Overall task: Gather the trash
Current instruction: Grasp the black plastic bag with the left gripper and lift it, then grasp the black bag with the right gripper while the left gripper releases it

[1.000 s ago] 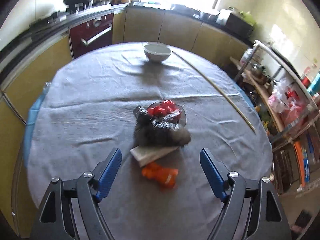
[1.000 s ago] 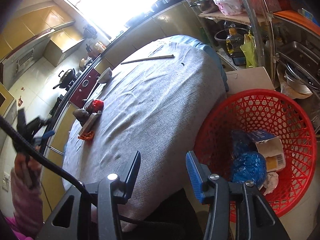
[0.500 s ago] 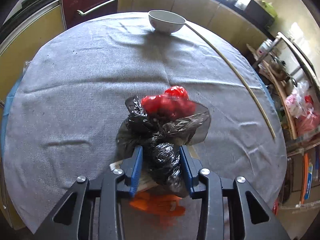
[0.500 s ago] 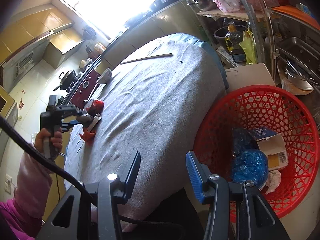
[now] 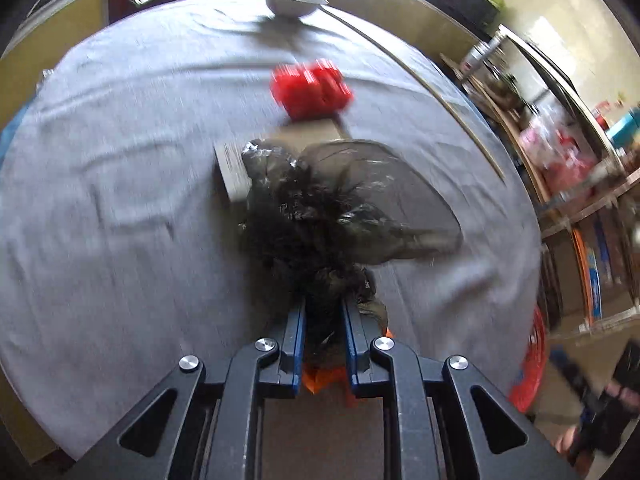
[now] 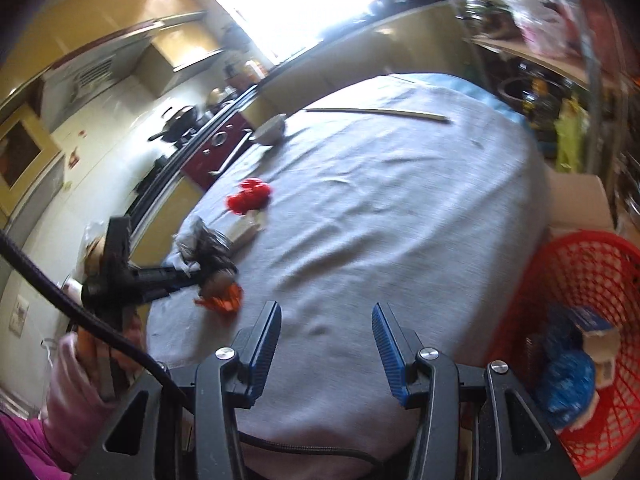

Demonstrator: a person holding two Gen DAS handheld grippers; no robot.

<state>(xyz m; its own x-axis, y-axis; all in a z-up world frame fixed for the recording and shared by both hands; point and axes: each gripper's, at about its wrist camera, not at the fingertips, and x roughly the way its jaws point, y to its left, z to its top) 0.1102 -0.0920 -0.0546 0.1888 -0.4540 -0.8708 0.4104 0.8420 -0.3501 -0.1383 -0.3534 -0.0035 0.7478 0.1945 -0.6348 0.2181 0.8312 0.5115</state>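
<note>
Left hand-held gripper [image 5: 323,322] pinching black bag [image 5: 320,216], basket [image 6: 580,320] right-view

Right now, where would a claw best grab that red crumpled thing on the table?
Probably from above, pinching across its bulging middle. The red crumpled thing lies as a low lump on the grey tablecloth, with a flat carton close on one side.

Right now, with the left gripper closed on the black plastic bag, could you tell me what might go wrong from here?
1. The left gripper, whose jaws have just been closing, pinches only the crumpled end of the black plastic bag; thin film may tear or slip out when lifted.
2. The orange wrapper lies right under the grip and could be dragged off the table edge.
3. The red basket stands across the table, so the bag could drop on the way.
</note>
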